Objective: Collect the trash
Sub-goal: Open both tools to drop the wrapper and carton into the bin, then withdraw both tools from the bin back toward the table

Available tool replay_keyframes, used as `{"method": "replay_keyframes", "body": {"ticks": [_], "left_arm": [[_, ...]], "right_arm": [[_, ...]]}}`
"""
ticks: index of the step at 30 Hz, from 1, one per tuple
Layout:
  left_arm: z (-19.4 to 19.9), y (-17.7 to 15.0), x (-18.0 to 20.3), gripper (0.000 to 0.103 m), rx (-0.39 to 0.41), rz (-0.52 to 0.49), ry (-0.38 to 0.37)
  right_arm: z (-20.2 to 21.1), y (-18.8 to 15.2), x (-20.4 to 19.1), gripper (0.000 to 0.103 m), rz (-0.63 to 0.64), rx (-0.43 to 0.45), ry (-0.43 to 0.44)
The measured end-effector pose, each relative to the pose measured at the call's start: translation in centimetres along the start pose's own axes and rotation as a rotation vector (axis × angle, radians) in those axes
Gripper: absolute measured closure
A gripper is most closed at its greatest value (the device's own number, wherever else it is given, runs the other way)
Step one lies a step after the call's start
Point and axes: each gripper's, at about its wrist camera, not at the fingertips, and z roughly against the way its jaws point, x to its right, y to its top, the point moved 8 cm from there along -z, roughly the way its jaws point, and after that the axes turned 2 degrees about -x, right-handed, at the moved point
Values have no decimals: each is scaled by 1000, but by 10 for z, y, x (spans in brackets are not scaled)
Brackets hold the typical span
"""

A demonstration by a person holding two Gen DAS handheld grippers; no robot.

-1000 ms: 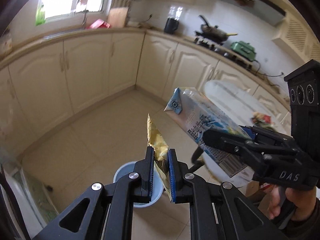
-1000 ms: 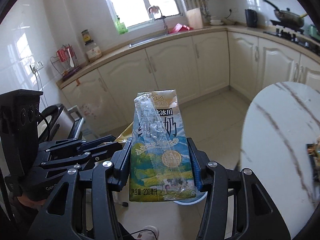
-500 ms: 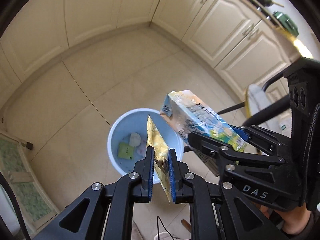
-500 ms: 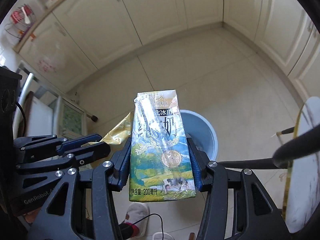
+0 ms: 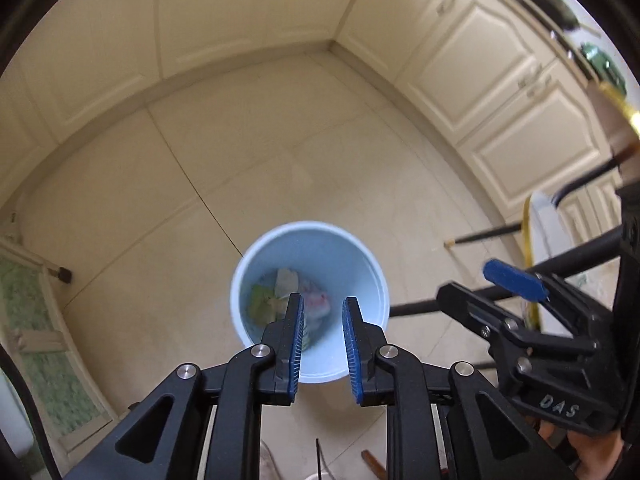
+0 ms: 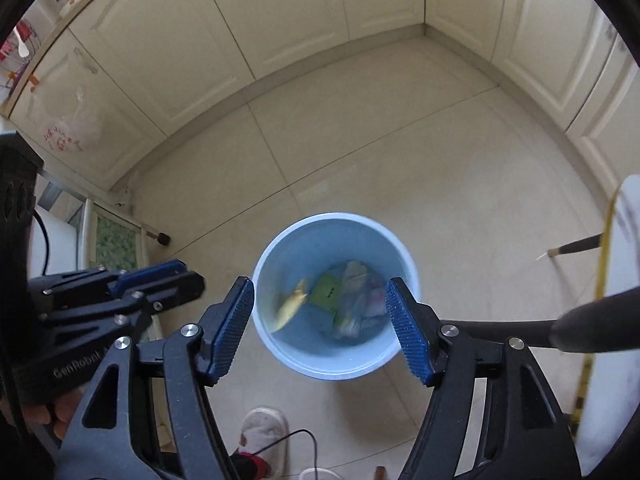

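A light blue bin [image 5: 360, 276] [image 6: 304, 240] stands on the tiled floor right under both grippers. Several pieces of trash lie inside it. Among them is the gold wrapper [image 6: 291, 306], slanted against the bin's left inner wall. The milk carton cannot be picked out in the blurred pile. My left gripper [image 5: 321, 320] hangs over the bin; its jaws are opening and nothing is between them. My right gripper [image 6: 320, 312] also hangs over the bin with jaws opening wide and empty. Each gripper shows at the side of the other's view: the right gripper [image 5: 472, 296], the left gripper [image 6: 192, 276].
Cream cabinets [image 6: 168, 40] run along the far walls. A white round table with a gold rim [image 6: 612, 280] and dark legs [image 5: 488, 234] stands at the right. A rack with a green panel [image 5: 24, 320] is at the left. A slippered foot [image 6: 262, 428] and a cable lie below.
Both grippers sank toward the bin and tipped downward. The left let go of the gold wrapper and the right let go of the milk carton; both pairs of jaws now stand apart and empty.
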Motion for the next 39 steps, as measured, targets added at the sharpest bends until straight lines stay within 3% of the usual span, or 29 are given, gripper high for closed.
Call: {"method": "replay_keyframes", "body": {"ticks": [6, 10, 14, 18, 21, 25, 29, 31, 34, 36, 39], "left_arm": [[125, -7, 19, 86, 202, -41, 60], [212, -13, 48, 74, 342, -64, 67], [290, -28, 94, 74, 482, -123, 34], [353, -55, 135, 57, 613, -160, 22], [392, -78, 166, 54, 704, -205, 12], [436, -109, 210, 39, 810, -265, 23], [449, -145, 255, 28, 897, -324, 23], [437, -178, 282, 19, 937, -347, 21], [454, -205, 298, 7, 1001, -357, 32], [440, -234, 314, 1, 1042, -364, 43], [411, -267, 340, 1, 1097, -369, 64]], "right_arm": [[85, 7, -38, 28, 65, 138, -44], [165, 1, -55, 25, 87, 269, -64], [250, -12, -68, 15, 97, 398, -77], [342, -34, -78, 11, 92, 542, -87], [399, -54, -80, 5, 84, 629, -110], [473, -87, -82, 1, 70, 746, -154], [536, -121, -85, 0, 49, 845, -187], [563, -138, -85, 0, 37, 884, -199], [602, -162, -78, 0, 18, 938, -226], [627, -176, -72, 0, 11, 968, -240], [658, -197, -68, 0, -5, 1017, -255]]}}
